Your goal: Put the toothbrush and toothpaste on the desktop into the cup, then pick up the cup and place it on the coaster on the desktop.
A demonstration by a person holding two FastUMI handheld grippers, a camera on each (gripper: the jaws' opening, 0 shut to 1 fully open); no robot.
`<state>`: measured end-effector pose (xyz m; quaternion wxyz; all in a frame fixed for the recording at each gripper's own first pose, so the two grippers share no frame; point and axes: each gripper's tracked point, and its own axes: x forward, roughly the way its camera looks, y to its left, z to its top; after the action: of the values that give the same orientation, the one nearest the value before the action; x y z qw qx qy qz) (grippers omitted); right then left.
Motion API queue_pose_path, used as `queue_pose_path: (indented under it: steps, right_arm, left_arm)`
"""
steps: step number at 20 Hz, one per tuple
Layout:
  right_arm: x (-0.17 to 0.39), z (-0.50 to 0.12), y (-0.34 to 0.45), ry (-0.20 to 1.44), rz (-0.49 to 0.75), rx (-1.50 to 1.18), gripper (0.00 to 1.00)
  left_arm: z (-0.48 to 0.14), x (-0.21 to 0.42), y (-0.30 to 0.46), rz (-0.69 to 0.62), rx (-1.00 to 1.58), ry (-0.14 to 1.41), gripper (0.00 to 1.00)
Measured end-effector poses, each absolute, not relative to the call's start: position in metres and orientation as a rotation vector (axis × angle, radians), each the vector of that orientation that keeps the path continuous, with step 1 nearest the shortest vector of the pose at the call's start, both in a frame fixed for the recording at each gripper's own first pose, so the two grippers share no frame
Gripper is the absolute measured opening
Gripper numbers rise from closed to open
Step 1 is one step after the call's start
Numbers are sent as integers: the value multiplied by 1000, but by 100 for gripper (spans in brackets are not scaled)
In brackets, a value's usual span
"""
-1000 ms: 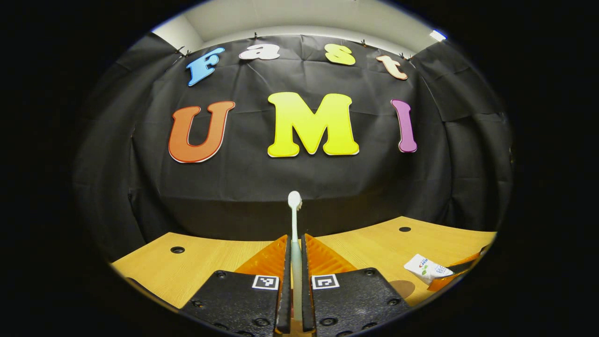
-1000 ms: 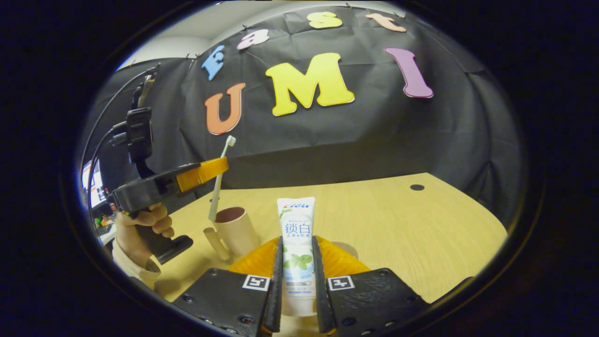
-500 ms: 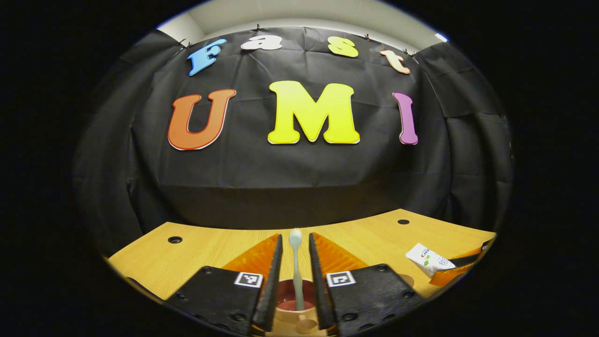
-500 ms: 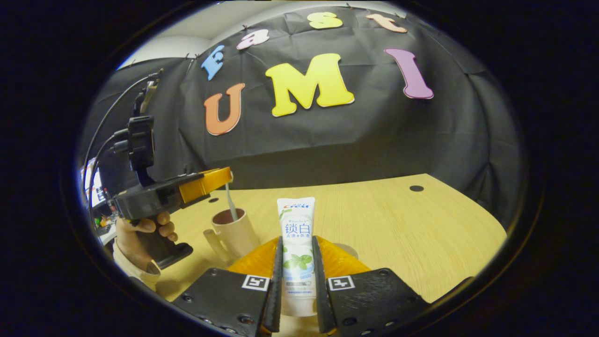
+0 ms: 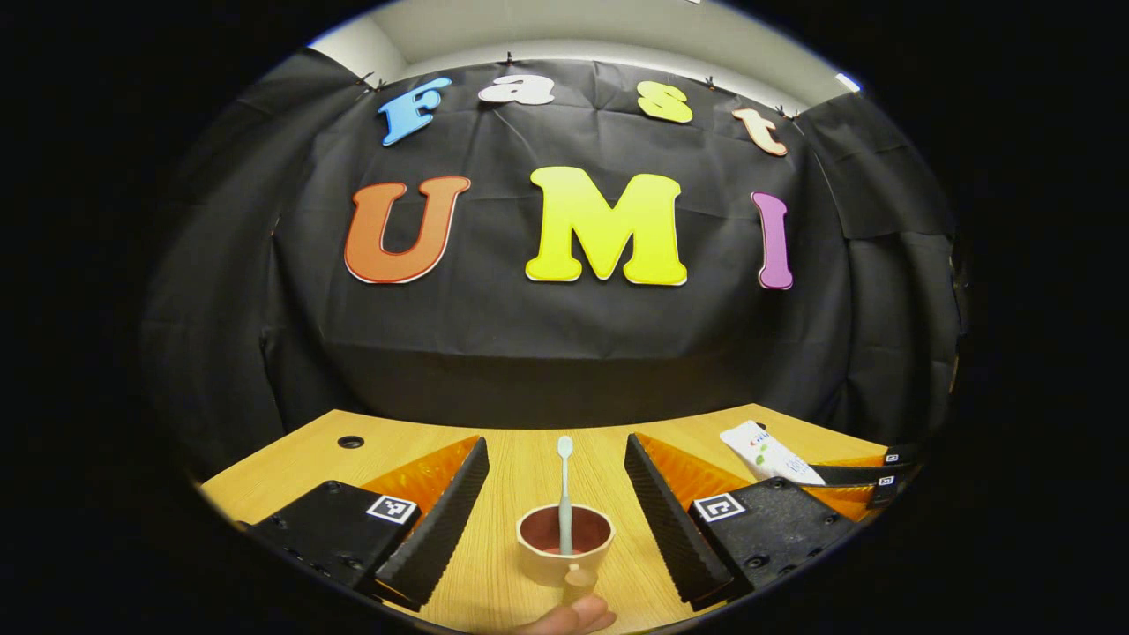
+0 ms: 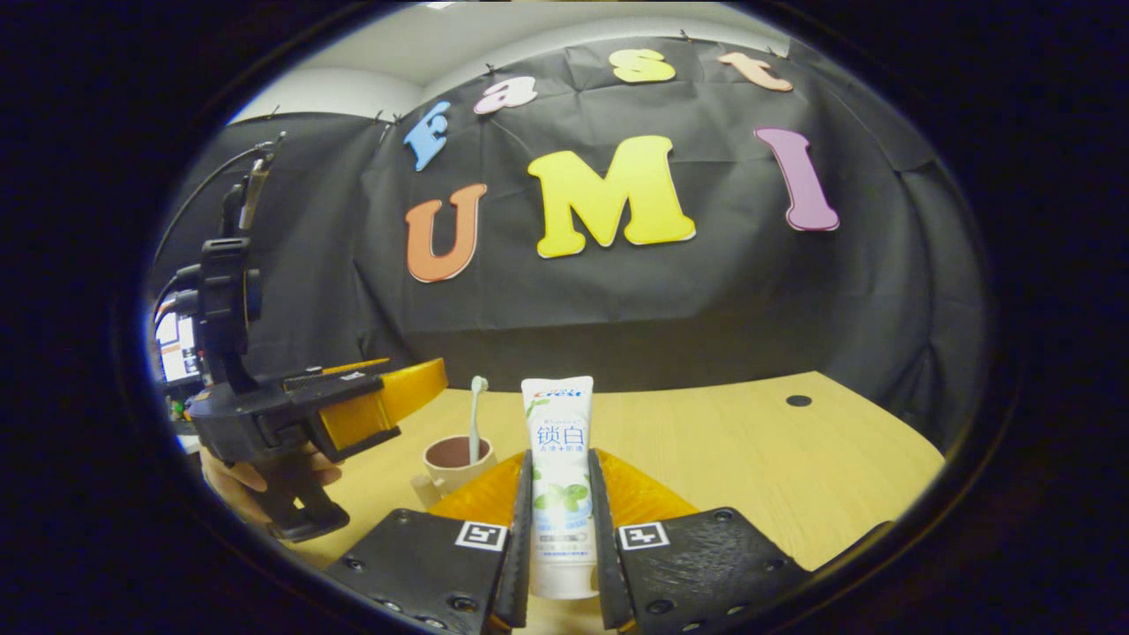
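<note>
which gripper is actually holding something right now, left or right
The right gripper: its fingers are clamped on the upright toothpaste. The left gripper is open and holds nothing; the toothbrush stands free in the cup between its spread fingers.

cups: 1 (image 5: 564, 549) | toothbrushes: 1 (image 5: 564, 494), in the cup | toothpaste tubes: 1 (image 6: 560, 476), right of the cup | grippers: 2 (image 5: 556, 511) (image 6: 561, 520) | desk holes: 2 (image 5: 350, 441) (image 6: 798, 400), behind the cup
</note>
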<state>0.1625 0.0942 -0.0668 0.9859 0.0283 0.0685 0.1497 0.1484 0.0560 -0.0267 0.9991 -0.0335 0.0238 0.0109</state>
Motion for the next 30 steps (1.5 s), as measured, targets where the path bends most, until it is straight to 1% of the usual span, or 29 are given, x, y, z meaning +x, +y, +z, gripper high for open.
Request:
queue_pose_path:
  steps: [2, 3, 4, 5, 8, 9, 10, 11, 14, 15, 20, 21, 22, 23, 24, 25, 27, 28, 29, 30]
  right_arm:
    - [167, -63, 106, 133, 311, 53, 31]
    - [170, -61, 111, 131, 318, 55, 33]
    - [172, -58, 117, 124, 320, 56, 33]
    - [176, -54, 121, 113, 320, 52, 33]
    - [190, -57, 138, 110, 324, 31, 33]
    - [194, -58, 144, 115, 325, 21, 30]
    - [198, -60, 151, 118, 328, 14, 33]
    - [200, -59, 158, 113, 336, 7, 33]
    - [205, -53, 179, 91, 355, -4, 30]
    - [205, -50, 186, 78, 363, -12, 33]
    - [206, -30, 212, 10, 385, -24, 33]
    - [208, -26, 217, 0, 388, -18, 35]
    - [209, -26, 221, -4, 390, -15, 30]
    - [211, -26, 225, -3, 391, -15, 33]
    - [212, -30, 228, 3, 394, -21, 33]
    - [213, -34, 231, 14, 395, -28, 33]
    - [212, -34, 233, 12, 398, -39, 39]
    - [210, -28, 231, -4, 394, -41, 39]
    - [208, -21, 230, -20, 390, -44, 36]
    - [206, -16, 227, -34, 389, -46, 39]
  left_arm:
    - [-32, 136, 60, 23, -93, 64, 98]
    - [-34, 130, 63, 23, -104, 74, 98]
    - [-39, 125, 66, 21, -111, 88, 98]
    - [-43, 118, 69, 27, -114, 97, 100]
    - [-49, 105, 84, 48, -137, 104, 99]
    - [-51, 100, 87, 53, -141, 103, 99]
    - [-52, 96, 91, 59, -139, 101, 99]
    - [-53, 92, 96, 67, -137, 99, 99]
    - [-59, 85, 108, 79, -146, 97, 98]
    - [-64, 84, 111, 83, -148, 108, 98]
    - [-80, 83, 121, 88, -161, 140, 99]
    - [-82, 82, 121, 89, -165, 144, 99]
    - [-85, 82, 123, 88, -166, 150, 99]
    - [-87, 81, 124, 88, -168, 153, 99]
    - [-89, 81, 123, 86, -170, 158, 100]
    - [-89, 81, 123, 83, -172, 160, 99]
    - [-90, 80, 122, 78, -175, 164, 99]
    - [-91, 80, 121, 77, -173, 165, 99]
    - [-89, 79, 122, 79, -170, 165, 99]
    - [-88, 79, 121, 80, -168, 164, 99]
